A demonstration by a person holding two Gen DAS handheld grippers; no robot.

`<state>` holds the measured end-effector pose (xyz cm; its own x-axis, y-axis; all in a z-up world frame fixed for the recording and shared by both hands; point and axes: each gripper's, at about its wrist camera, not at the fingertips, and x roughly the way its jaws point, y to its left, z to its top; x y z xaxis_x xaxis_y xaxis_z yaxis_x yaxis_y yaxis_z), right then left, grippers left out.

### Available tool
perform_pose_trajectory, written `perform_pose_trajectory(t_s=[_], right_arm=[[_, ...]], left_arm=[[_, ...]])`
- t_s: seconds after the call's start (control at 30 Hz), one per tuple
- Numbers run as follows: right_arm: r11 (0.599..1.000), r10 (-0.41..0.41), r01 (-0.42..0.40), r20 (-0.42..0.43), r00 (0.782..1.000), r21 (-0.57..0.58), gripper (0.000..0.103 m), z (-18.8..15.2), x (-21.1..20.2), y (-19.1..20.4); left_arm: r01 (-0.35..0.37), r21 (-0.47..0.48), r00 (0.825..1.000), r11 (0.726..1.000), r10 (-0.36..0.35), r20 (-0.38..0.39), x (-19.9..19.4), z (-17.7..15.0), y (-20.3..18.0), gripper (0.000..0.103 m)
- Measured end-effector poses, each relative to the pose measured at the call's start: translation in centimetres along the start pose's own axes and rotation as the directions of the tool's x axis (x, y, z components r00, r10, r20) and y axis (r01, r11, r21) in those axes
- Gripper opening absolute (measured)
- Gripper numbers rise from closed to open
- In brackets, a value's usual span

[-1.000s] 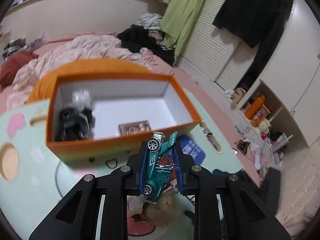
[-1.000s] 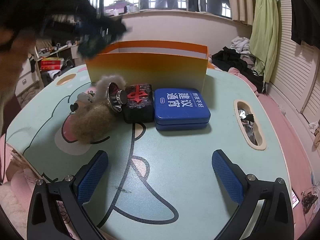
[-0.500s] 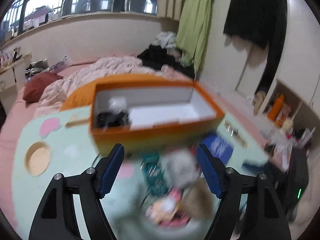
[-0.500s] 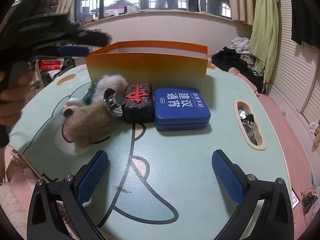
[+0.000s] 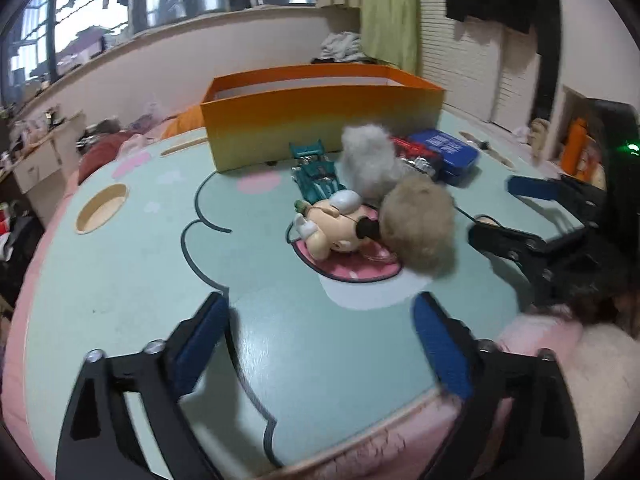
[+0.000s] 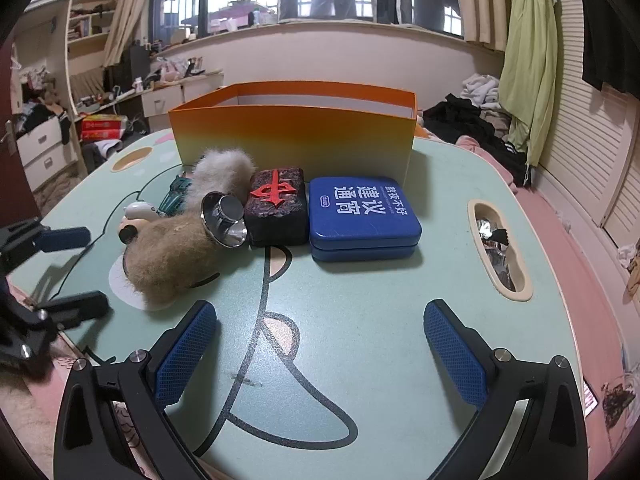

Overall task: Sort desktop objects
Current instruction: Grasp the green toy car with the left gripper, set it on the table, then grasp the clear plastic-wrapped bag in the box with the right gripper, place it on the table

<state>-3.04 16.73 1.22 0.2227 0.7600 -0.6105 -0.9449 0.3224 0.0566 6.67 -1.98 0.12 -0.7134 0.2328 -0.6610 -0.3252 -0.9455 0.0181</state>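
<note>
Orange box (image 6: 294,136) upright on the mint table (image 6: 360,320), taken as landmark. Directly before its front wall: blue tin (image 6: 362,212), dark block with red character (image 6: 277,204), white fur puff (image 5: 368,160), teal toy car (image 5: 318,176). Farther out from box: tan fur puff (image 5: 418,226), small figurine (image 5: 332,228). Left gripper (image 5: 320,354) spread wide, holding nothing, low over table edge. Right gripper (image 6: 320,350) likewise wide apart, empty, facing box.
</note>
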Motion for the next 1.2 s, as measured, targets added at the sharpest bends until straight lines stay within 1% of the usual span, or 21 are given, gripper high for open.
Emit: perform_pose_trajectory(t_s=[0.1,0.13,0.63,0.7,0.77,0.8,0.83,0.87,0.9,0.93,0.97,1.0,1.03,1.07,1.1,1.13,1.17,1.2], right_arm=[[1.000,-0.005,0.005,0.001,1.000,0.003,0.103,0.0,0.0,-0.1],[1.000,-0.007,0.007,0.001,1.000,0.004,0.103,0.0,0.0,-0.1],[0.999,-0.028,0.027,0.016,0.999,0.032,0.103,0.0,-0.4,-0.2],[0.997,-0.021,0.016,0.058,0.998,0.074,0.101,0.0,-1.2,-0.9],[0.992,-0.053,0.038,0.121,0.991,0.122,0.095,0.1,-2.4,-1.7],[0.990,-0.066,0.044,0.164,0.984,0.134,0.094,0.5,-3.3,-1.9],[0.989,-0.078,0.052,0.189,0.979,0.137,0.089,1.0,-3.9,-1.9],[0.989,-0.086,0.056,0.219,0.972,0.138,0.085,2.3,-4.6,-1.9],[0.990,-0.074,0.043,0.234,0.969,0.134,0.082,4.2,-5.2,-1.8],[0.990,-0.067,0.035,0.239,0.969,0.134,0.071,5.4,-5.4,-1.7],[0.990,-0.058,0.025,0.235,0.970,0.139,0.065,7.6,-5.5,-1.5],[0.978,-0.110,0.065,0.222,0.969,0.197,0.063,9.7,-5.1,-1.5],[0.975,-0.059,0.019,0.177,0.982,0.221,0.056,12.7,-3.9,-1.7],[0.967,0.020,-0.052,0.127,0.992,0.249,0.047,15.2,-2.3,-2.1],[0.953,0.103,-0.120,0.074,0.992,0.278,0.044,17.1,-0.6,-2.3],[0.940,0.159,-0.160,0.028,0.987,0.303,0.041,18.6,1.1,-2.3],[0.926,0.210,-0.186,-0.039,0.977,0.328,0.040,20.7,3.7,-2.2],[0.922,0.233,-0.187,-0.101,0.967,0.339,0.040,22.4,6.4,-1.8]], left_arm=[[-0.028,-0.038,0.998,0.999,0.030,0.057,0.3,-0.3,0.6,0.103],[-0.030,-0.042,0.997,0.999,0.033,0.063,0.4,-0.4,0.5,0.103],[-0.030,-0.039,0.997,0.999,0.033,0.066,0.6,-0.8,0.2,0.103],[-0.029,-0.039,0.997,0.999,0.031,0.065,0.7,-0.9,0.3,0.103],[-0.029,-0.039,0.997,0.999,0.031,0.065,0.7,-0.9,0.3,0.103],[-0.029,-0.039,0.997,0.999,0.031,0.065,0.7,-0.9,0.3,0.103],[-0.029,-0.039,0.997,0.999,0.031,0.065,0.7,-0.9,0.3,0.103],[-0.029,-0.039,0.997,0.999,0.032,0.065,0.7,-0.9,0.3,0.103],[-0.030,-0.039,0.997,0.999,0.032,0.064,0.7,-0.9,0.3,0.103],[-0.029,-0.039,0.997,0.999,0.031,0.065,0.7,-0.9,0.3,0.103],[-0.028,-0.039,0.997,0.999,0.031,0.066,0.7,-0.9,0.3,0.103],[-0.028,-0.039,0.997,0.999,0.030,0.065,0.7,-0.9,0.3,0.103],[-0.027,-0.039,0.997,0.999,0.030,0.065,0.7,-0.8,0.3,0.103],[-0.027,-0.039,0.997,0.999,0.030,0.066,0.6,-0.8,0.3,0.103],[-0.028,-0.039,0.997,0.999,0.030,0.065,0.7,-0.8,0.3,0.103],[-0.027,-0.039,0.997,0.999,0.030,0.066,0.7,-0.8,0.3,0.103],[-0.027,-0.039,0.997,0.999,0.030,0.066,0.7,-0.8,0.3,0.103],[-0.027,-0.039,0.997,0.999,0.030,0.066,0.6,-0.8,0.3,0.103]])
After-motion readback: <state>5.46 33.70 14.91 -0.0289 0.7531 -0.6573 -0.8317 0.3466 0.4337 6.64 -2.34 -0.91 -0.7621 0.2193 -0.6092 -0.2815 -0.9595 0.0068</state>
